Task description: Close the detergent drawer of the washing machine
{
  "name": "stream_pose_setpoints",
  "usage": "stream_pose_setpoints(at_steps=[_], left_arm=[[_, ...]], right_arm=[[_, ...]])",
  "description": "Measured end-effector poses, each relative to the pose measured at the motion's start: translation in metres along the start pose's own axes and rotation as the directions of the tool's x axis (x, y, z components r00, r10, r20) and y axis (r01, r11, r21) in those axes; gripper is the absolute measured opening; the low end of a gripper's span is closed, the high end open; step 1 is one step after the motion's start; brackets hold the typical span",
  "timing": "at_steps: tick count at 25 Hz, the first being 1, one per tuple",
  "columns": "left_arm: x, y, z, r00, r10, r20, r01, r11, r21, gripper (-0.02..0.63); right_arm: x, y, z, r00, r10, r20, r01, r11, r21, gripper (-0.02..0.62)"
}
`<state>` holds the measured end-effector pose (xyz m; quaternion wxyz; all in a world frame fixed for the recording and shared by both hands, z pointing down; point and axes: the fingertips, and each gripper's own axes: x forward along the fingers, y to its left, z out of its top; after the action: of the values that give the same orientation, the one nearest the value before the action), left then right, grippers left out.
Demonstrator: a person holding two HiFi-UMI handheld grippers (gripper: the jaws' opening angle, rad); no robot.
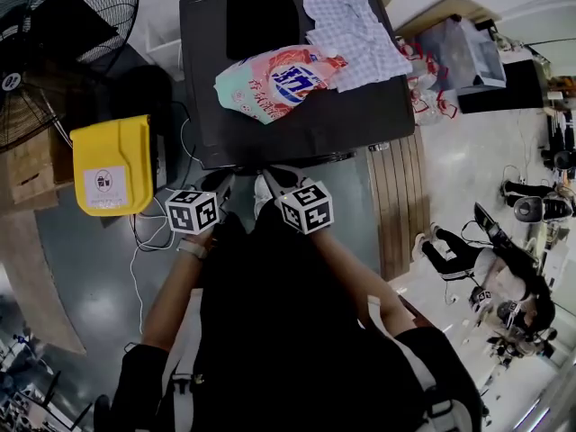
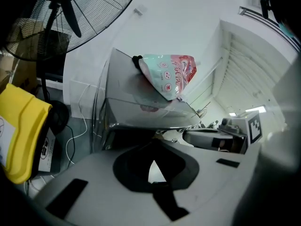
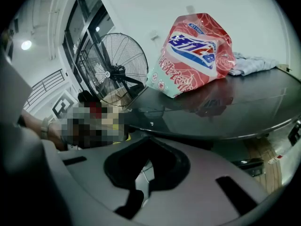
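Observation:
The washing machine (image 1: 297,133) shows from above as a dark glossy top; its front edge lies just ahead of both grippers. I cannot make out the detergent drawer: the machine's front is hidden under the top's edge, and only a dark recess (image 2: 129,135) shows below it. My left gripper (image 1: 225,184) and right gripper (image 1: 274,178) sit side by side at that front edge, both shut with nothing between the jaws. The left gripper (image 2: 154,166) faces the machine's front left corner. The right gripper (image 3: 145,173) points under the rim of the top (image 3: 225,126).
A pink and green detergent bag (image 1: 274,79) and a checked cloth (image 1: 355,30) lie on the machine's top. A yellow container (image 1: 112,165) and cables sit on the floor to the left, beside a standing fan (image 1: 54,34). A wooden slatted panel (image 1: 396,196) stands to the right.

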<state>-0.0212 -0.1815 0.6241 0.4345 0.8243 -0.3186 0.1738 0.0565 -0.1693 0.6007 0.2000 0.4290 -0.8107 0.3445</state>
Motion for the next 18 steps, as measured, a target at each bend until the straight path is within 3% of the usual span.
stream_pose_setpoints(at_steps=[11, 18], left_arm=[[-0.053, -0.028, 0.017, 0.996, -0.007, 0.094, -0.007, 0.989, 0.145, 0.011], [-0.103, -0.053, 0.03, 0.984, -0.02, 0.176, -0.024, 0.97, 0.242, 0.011]], right_arm=[[-0.042, 0.042, 0.018, 0.993, -0.001, 0.117, 0.004, 1.0, -0.027, 0.015], [-0.086, 0.079, 0.041, 0.978, -0.002, 0.208, 0.024, 0.994, -0.106, 0.015]])
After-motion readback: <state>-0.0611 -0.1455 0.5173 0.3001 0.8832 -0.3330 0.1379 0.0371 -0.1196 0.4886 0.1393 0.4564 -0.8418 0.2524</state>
